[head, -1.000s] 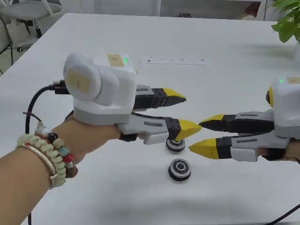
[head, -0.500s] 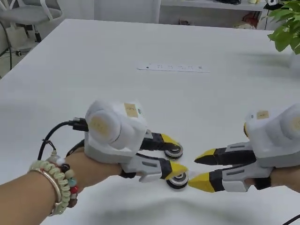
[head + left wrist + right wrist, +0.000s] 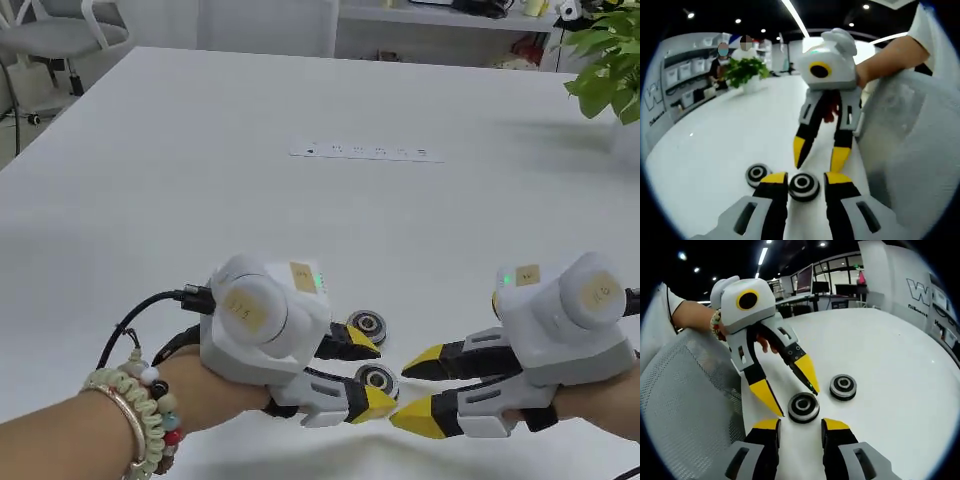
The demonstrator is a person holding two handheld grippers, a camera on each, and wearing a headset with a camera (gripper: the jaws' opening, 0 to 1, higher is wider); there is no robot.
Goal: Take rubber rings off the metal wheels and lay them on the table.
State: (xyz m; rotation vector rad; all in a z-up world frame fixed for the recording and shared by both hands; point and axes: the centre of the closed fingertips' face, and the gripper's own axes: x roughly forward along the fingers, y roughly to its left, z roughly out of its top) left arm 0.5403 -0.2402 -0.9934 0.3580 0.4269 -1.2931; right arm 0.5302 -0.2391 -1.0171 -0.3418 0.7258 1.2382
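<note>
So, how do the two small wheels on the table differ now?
The nearer black-rimmed metal wheel sits between the left gripper's open fingers; the farther wheel lies outside them. The nearer one faces the right gripper directly; the farther one is off to its side. Both lie flat and look alike.

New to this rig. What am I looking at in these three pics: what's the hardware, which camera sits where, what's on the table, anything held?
There is no robot arm here: a person holds a two-jaw gripper in each hand. The head view comes from a headset camera looking down at the left gripper and right gripper. The two round pictures come from fisheye cameras riding on the grippers, each looking along its own yellow-tipped jaws and catching the other gripper opposite. On the white table lie two small metal wheels with black rubber rings, the near wheel and the far wheel. Both grippers are open. The left one's jaws stand either side of the near wheel and the right one points at it. Nothing is gripped yet.
</note>
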